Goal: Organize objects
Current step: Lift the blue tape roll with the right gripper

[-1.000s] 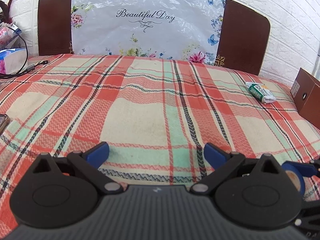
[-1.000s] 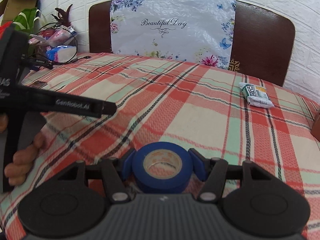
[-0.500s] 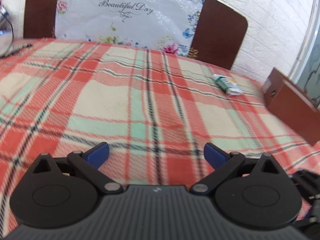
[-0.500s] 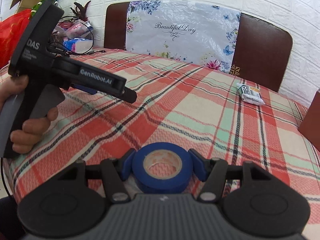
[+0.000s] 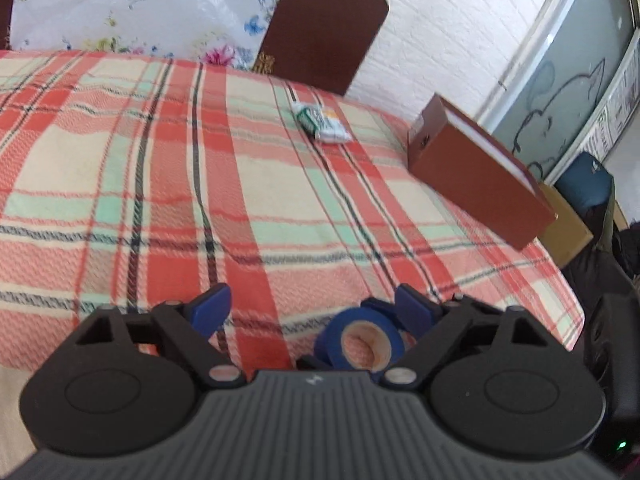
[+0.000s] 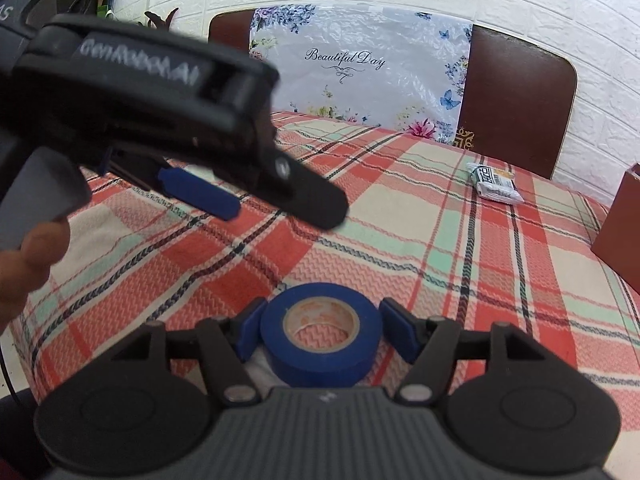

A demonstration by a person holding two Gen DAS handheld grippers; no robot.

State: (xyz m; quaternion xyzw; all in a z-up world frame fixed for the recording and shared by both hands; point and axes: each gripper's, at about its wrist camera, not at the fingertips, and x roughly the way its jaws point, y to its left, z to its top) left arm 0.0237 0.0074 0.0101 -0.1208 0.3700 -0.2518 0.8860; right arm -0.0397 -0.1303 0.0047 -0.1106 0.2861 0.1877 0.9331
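A blue tape roll (image 6: 320,330) sits between the blue pads of my right gripper (image 6: 320,332), which is shut on it just above the plaid cloth. The roll also shows in the left wrist view (image 5: 360,342), low and right of centre, with the right gripper's pads around it. My left gripper (image 5: 312,306) is open and empty above the cloth; it shows in the right wrist view (image 6: 200,192) at upper left, held by a hand. A green and white packet (image 6: 496,184) lies far right on the cloth, also seen in the left wrist view (image 5: 322,124).
A brown box (image 5: 476,172) stands at the table's right edge, also at the right border of the right wrist view (image 6: 618,224). A chair (image 6: 516,96) with a floral plastic cover (image 6: 360,68) stands behind the table. The plaid cloth (image 6: 400,232) covers the table.
My left gripper has swung right and closer to the right gripper, so the tape roll and brown box now show in its view. The right gripper still holds the roll.
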